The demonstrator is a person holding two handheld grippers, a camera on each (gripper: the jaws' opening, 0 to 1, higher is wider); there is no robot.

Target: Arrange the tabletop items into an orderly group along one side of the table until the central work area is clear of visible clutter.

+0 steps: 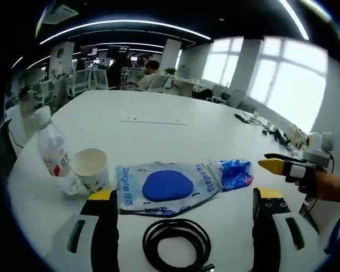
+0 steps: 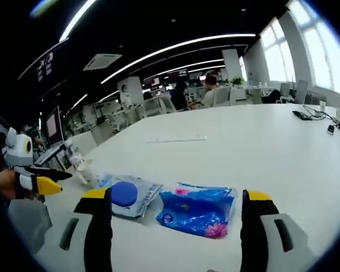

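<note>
1. left gripper view: left claw [image 1: 184, 207] is spread wide and holds nothing, low over the white tabletop [image 1: 158, 113]. items lie in a loose row just ahead: plastic bottle [image 1: 55, 156], paper cup [image 1: 92, 168] touching it, flat pouch with a blue disc [image 1: 167, 185], blue tissue pack [image 1: 233, 173] at the pouch's end, coiled black cable [image 1: 177, 241] between the jaws.
2. right gripper view: right claw [image 2: 177, 218] is spread too, empty, with the blue tissue pack [image 2: 198, 208] lying between its jaws and the pouch [image 2: 126, 194] just beside.
3. progress: i judge it early. nothing is gripped, the items are near each other but not lined up at an edge, and the cable sits apart from the row.
4. containers: cup is upright, inside not visible enough to tell contents. bottle is tilted, clear, looks near empty. pouch is sealed around the disc.
</note>
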